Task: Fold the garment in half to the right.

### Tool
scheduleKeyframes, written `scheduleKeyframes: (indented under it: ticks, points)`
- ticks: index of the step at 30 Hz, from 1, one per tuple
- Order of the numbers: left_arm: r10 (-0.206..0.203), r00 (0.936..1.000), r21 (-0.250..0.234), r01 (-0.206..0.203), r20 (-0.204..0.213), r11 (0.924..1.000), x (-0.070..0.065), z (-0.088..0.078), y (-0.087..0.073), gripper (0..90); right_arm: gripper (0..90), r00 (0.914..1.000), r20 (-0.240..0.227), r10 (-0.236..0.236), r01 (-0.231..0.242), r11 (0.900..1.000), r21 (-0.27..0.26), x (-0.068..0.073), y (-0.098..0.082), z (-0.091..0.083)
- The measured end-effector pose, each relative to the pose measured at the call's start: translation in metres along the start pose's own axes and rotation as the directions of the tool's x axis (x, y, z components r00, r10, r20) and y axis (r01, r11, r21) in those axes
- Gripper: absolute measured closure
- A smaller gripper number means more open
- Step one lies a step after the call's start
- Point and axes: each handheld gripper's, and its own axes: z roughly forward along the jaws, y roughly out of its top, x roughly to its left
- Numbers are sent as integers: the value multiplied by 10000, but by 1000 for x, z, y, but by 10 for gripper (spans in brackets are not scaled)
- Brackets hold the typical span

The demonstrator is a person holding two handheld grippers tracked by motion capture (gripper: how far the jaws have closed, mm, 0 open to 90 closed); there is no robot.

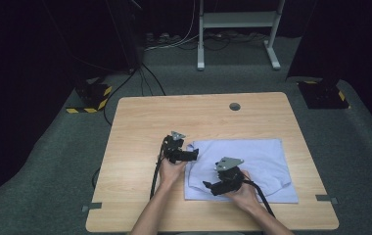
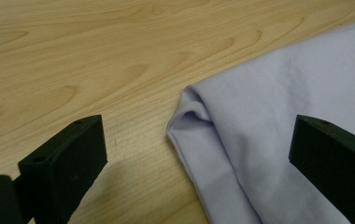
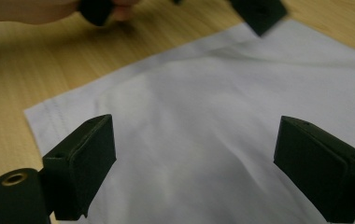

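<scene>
A pale lilac folded garment (image 1: pixel 257 164) lies flat on the right half of the wooden table (image 1: pixel 140 122). My left gripper (image 1: pixel 190 154) is open at the garment's left edge, its jaws on either side of a folded corner (image 2: pixel 192 109). My right gripper (image 1: pixel 208 186) is open low over the garment's near left part, and the cloth (image 3: pixel 203 121) spreads between its jaws with its near corner (image 3: pixel 38 114) to the left. Neither holds anything.
The left half of the table is bare wood. A round cable hole (image 1: pixel 234 106) sits near the far edge. Tape marks (image 1: pixel 91 207) sit at the near corners. Beyond the table are a desk frame (image 1: pixel 235 29), cables and two striped floor blocks (image 1: pixel 91 98).
</scene>
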Motion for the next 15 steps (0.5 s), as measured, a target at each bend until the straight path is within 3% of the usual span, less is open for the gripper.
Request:
scheduleKeyframes:
  ticks: [6,9,15]
  points:
    - [66,9999,34,-66,148,10000,-1,15,8,39,108,9982,-303,-515,517,9987,37,23,7,14]
    - [-97,9996,196,92,276,9998,0,23,8,46,99,9966,-410,-711,714,9974,54,33,10,19]
    - [365,9989,74,-367,301,9993,-6,27,5,81,69,9912,-611,-1178,1203,9920,391,46,13,32]
